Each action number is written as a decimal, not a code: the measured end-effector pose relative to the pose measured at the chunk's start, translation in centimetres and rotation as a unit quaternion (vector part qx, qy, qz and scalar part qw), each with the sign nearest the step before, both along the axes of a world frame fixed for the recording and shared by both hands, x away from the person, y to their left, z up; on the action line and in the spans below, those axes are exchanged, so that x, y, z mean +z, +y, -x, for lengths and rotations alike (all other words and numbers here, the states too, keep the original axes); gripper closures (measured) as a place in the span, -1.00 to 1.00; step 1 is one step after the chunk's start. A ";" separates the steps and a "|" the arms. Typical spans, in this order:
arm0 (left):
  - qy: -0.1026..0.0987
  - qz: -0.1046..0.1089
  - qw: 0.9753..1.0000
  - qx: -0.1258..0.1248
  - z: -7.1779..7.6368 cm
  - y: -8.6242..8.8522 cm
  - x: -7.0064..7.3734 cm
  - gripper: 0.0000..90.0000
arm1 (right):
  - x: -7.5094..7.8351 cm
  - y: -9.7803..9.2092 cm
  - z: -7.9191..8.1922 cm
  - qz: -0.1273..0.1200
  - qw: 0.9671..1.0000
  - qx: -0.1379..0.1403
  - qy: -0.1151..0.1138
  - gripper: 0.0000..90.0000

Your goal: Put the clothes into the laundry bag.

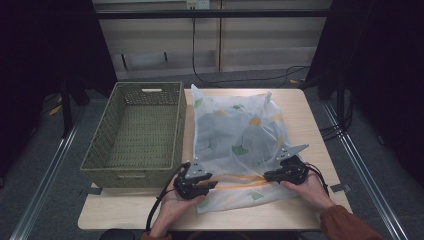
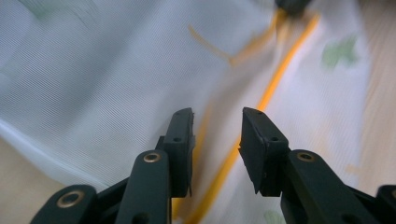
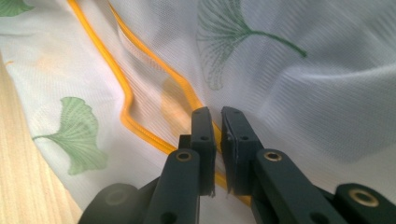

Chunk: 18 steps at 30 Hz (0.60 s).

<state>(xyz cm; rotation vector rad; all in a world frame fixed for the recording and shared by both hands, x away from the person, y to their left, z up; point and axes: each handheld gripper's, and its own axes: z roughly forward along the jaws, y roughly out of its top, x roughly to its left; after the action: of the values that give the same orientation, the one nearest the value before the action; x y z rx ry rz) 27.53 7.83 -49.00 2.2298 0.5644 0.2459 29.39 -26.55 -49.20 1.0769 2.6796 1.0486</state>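
Where the sheer white mesh bag printed with green and yellow ginkgo leaves lies, it covers the middle and right of the pale wooden surface, spread flat with some rumpled folds, its far corners reaching toward the far edge and its near edge close to the person. An orange cord runs left to right through the bag's near part, and in the right gripper view it shows as a doubled orange line bending across the fabric.

At the bag's near left corner sits the left hand-held gripper, its jaws well apart over the fabric, with the orange cord passing under the gap between them; nothing is pinched. At the bag's near right edge is the right hand-held gripper, pointing left toward the other one. Its jaws stand nearly together, a narrow slit between them, right at the cord on the mesh; whether they actually pinch the fabric cannot be told.

Each hand-held gripper is held by a hand coming from the near side, the right arm in a rust-coloured sleeve.

Just left of the bag, touching its left edge, stands a green woven rectangular basket with a handle slot in its far wall.
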 end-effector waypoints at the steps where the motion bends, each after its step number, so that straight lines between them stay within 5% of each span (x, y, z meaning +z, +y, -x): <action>1: 0.002 0.006 1.000 0.003 0.3 -0.3 -0.5 0.40 | -0.1 -0.1 0.0 -0.002 1.000 -0.002 0.001 0.86; 2: 0.001 -0.019 1.000 0.001 0.3 -0.6 -1.0 0.37 | -0.2 -0.3 0.0 -0.001 1.000 -0.001 0.000 0.86; 9: 0.006 0.001 0.999 0.037 -0.4 -0.3 -1.6 0.30 | -0.2 -1.2 0.5 -0.003 1.000 -0.019 0.004 0.90; 18: 0.000 -0.001 1.000 0.031 -1.4 -0.6 -1.6 0.27 | -0.2 -1.2 2.4 -0.013 0.999 -0.029 0.008 0.79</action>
<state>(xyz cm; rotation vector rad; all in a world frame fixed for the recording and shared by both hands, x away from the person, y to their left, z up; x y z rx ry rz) 28.94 7.28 -50.62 2.2173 0.6346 0.2775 27.02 -27.75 -49.42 1.1636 2.6377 1.0717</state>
